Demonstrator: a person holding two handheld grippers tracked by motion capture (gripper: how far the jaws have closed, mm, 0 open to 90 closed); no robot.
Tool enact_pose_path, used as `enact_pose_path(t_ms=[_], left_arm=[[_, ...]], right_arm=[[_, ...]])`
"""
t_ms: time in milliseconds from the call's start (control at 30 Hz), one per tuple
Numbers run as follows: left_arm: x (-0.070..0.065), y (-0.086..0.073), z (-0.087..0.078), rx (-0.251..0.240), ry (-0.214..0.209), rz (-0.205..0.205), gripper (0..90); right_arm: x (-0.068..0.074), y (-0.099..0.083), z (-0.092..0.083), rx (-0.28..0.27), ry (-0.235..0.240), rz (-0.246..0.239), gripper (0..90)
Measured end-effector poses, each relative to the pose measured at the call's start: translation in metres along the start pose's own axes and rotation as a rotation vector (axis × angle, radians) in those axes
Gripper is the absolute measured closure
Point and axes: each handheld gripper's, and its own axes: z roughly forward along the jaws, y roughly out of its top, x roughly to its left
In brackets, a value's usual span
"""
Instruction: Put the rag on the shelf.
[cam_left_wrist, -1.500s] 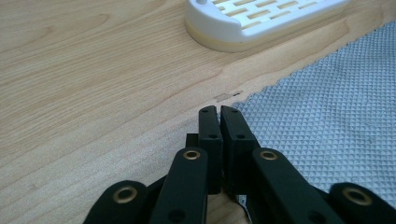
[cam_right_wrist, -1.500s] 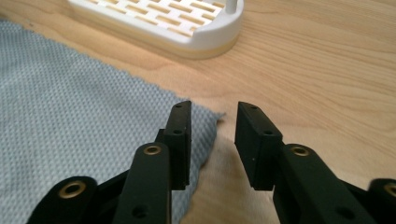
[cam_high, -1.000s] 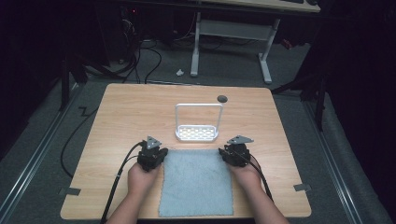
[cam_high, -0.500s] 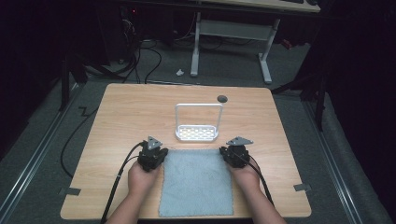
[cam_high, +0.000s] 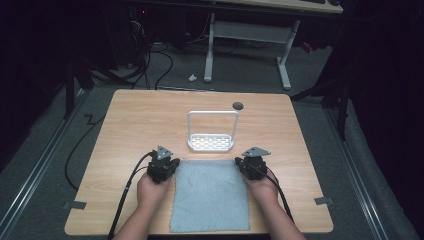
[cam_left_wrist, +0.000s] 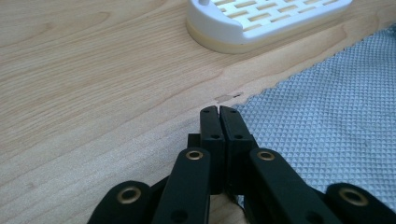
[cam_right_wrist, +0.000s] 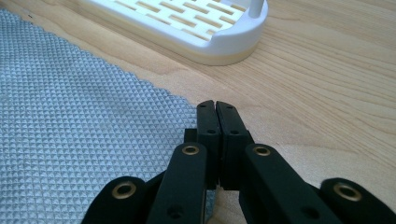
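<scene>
Item: grey cloth (cam_high: 210, 195), waffle-textured, spread flat on the near half of a wooden table (cam_high: 140, 125), its near edge at the table's front edge. No fold or lift was visible in it — judged to be the very start of the work, with only the gripping of the two far corners done and the handling of the cloth itself all left to do.

Left gripper (cam_high: 162, 167): set at the cloth's far left corner. In the left gripper view its jaws stood pressed together, the cloth's zigzag edge (cam_left_wrist: 261, 95) running in under the tips; the corner looked pinched, though the exact bite lay hidden beneath the jaws.

Right gripper (cam_high: 251, 165): set at the far right corner, mirroring the other. Its jaws had just been closing and now met flush, the cloth's edge (cam_right_wrist: 173, 95) passing beneath them — likewise judged clamped on the corner.

Also present: a white slotted rack (cam_high: 211, 142) with an upright wire handle, standing just beyond the cloth's far edge, apart from it and between the two grippers' lines of reach; a small dark round spot (cam_high: 238, 105) farther back on the table.

Hands: one behind each gripper, resting low at the cloth's sides.
</scene>
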Motion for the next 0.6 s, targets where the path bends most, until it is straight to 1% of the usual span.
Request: enact_pose_path(t_ms=[100,133,167,200,233,267,300,333,367,433,467,500,533,600], left_arm=[[0.0,0.002,-0.005,-0.033,-0.017,-0.014,88.9],[0.0,0.003,-0.008,-0.049,-0.018,-0.012,88.9],[-0.001,0.005,-0.01,-0.066,-0.021,-0.013,88.9],[-0.001,0.005,-0.01,-0.066,-0.021,-0.013,88.9],[-0.001,0.007,-0.016,-0.095,-0.019,-0.005,88.8],[-0.002,0.008,-0.018,-0.104,-0.016,-0.002,88.9],[-0.002,0.008,-0.018,-0.104,-0.016,-0.002,88.9],[-0.003,0.01,-0.023,-0.129,-0.019,-0.002,88.9],[-0.003,0.011,-0.025,-0.143,-0.022,-0.004,88.9],[-0.005,0.014,-0.03,-0.166,-0.02,0.006,88.9],[-0.006,0.016,-0.033,-0.178,-0.014,0.018,88.9],[-0.007,0.017,-0.035,-0.188,-0.011,0.023,88.9],[-0.007,0.019,-0.038,-0.208,-0.013,0.019,88.9],[-0.005,0.023,-0.043,-0.224,-0.018,0.01,88.9]], right_arm=[[-0.002,0.0,-0.002,-0.004,0.008,0.016,90.0],[-0.002,0.001,-0.004,-0.022,0.011,0.009,90.0],[-0.002,0.001,-0.007,-0.038,0.014,0.015,90.0],[-0.001,0.002,-0.01,-0.05,0.018,0.019,90.0],[-0.001,0.004,-0.014,-0.071,0.014,0.012,90.0],[0.0,0.005,-0.018,-0.091,0.014,0.016,90.0],[0.0,0.005,-0.018,-0.091,0.014,0.016,90.0],[0.001,0.007,-0.025,-0.128,0.016,0.019,90.0],[0.001,0.008,-0.028,-0.149,0.017,0.021,90.0],[0.002,0.01,-0.034,-0.175,0.019,0.029,90.0],[0.003,0.011,-0.037,-0.191,0.017,0.035,90.0],[0.002,0.012,-0.041,-0.217,0.012,0.034,90.0],[0.002,0.013,-0.044,-0.227,0.01,0.041,90.0],[0.001,0.016,-0.051,-0.258,0.007,0.047,90.0]])
